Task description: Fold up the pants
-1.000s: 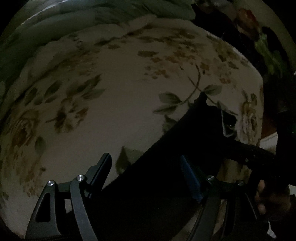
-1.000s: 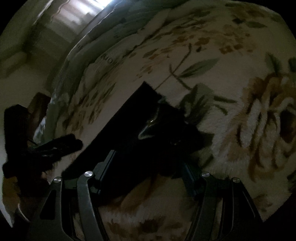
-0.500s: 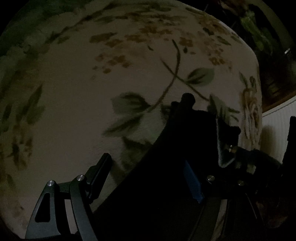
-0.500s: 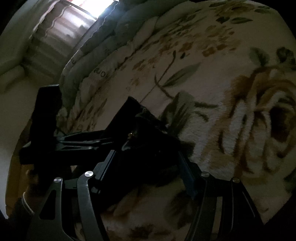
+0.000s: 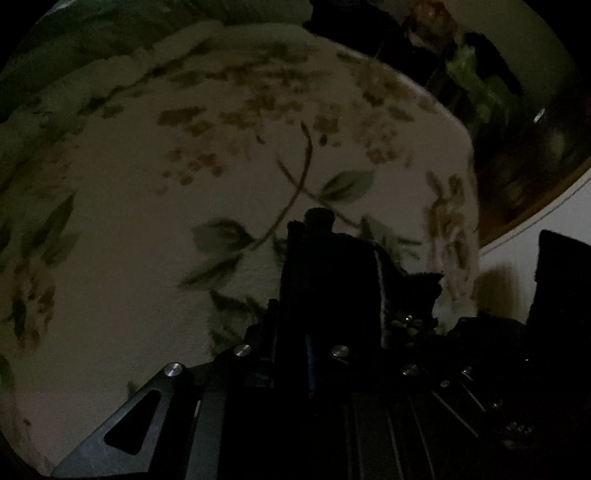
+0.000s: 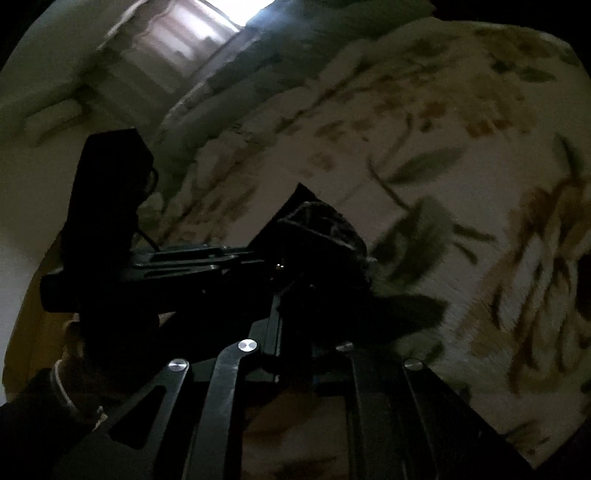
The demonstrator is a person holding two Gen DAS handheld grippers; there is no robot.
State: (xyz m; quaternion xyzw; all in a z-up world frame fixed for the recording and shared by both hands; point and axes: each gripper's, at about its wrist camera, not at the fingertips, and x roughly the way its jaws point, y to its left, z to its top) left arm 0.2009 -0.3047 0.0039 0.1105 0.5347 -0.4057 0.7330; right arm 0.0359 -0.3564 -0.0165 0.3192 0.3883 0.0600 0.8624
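- Item: pants (image 5: 328,280), black, soft cloth, dim light; one end bunched and raised off the bed (image 5: 147,229), the remainder hidden in shadow below both tools.
- Location: over a cream floral blanket (image 6: 461,166) covering the bed; rolled pale-green bedding (image 6: 258,62) along the far edge, window light (image 6: 236,11) beyond.
- Left hand-held gripper (image 5: 291,354): fingers drawn narrow, closed on a thick fold of the pants, cloth standing up between the pads.
- Right hand-held gripper (image 6: 295,332): fingers likewise drawn close together, clamped on dark fabric at the same end, just beside the left tool; a small metal fastener (image 5: 408,316) glints between the two grips, suggesting the waistband, though too dark to confirm.
- Handling, judged: light, limp, no stiffness; sags and drapes wherever unsupported; not fragile; napped blanket likely to drag on the cloth rather than let it slide.
- Hold points, judged: doubled hem or waistband edge, deep in the pads, since a thin single layer could slip out; grips kept apart and level so the fold line lies straight.
- Risk, judged: layers shifting unseen in the poor light, uneven edges after lay-down.
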